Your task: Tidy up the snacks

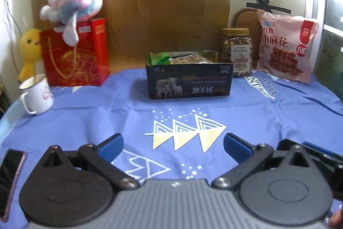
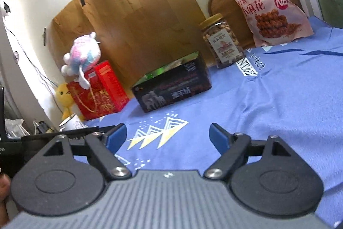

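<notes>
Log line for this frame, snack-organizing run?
left gripper: open, empty | right gripper: open, empty | black box: holds packets | nut jar, pink bag: outside box

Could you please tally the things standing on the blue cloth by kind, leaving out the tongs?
Snack containers: 3 (dark box, nut jar, pink bag)
Plush toys: 2 (pink plush, yellow chick)
Gift boxes: 1 (red)
Mugs: 1 (white)
Phones: 1
Total: 8
</notes>
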Demonstrator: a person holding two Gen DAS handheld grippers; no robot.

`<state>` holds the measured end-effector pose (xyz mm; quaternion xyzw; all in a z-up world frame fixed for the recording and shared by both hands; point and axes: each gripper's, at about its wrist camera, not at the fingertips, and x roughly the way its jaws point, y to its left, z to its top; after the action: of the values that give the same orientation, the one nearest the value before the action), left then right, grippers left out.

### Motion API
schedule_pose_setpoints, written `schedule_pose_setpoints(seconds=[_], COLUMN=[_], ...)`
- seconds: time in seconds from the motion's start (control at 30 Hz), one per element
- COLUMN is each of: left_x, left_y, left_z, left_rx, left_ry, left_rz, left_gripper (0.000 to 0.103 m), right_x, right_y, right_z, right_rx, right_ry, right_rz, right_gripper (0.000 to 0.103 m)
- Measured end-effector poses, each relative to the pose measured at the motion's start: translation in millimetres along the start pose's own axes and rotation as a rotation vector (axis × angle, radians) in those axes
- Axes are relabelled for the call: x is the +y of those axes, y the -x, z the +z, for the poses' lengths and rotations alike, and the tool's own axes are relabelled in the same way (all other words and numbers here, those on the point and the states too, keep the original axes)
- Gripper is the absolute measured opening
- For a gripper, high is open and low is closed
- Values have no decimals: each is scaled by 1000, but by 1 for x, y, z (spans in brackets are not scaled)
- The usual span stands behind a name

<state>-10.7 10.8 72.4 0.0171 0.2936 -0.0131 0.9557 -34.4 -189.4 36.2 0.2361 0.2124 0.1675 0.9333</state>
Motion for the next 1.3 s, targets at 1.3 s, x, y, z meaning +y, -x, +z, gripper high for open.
schedule_pose_setpoints(seconds=[1.3], left_x=[-29], left_y=[-10], left_z=[-13], left_rx=[59], left_ry=[-66], left_rz=[-10], left_gripper=[103], right_x=[-3], right_y=[29], right_z=[1], right_rx=[-84], right_ry=[16], right_rz=[-60], right_gripper=[103])
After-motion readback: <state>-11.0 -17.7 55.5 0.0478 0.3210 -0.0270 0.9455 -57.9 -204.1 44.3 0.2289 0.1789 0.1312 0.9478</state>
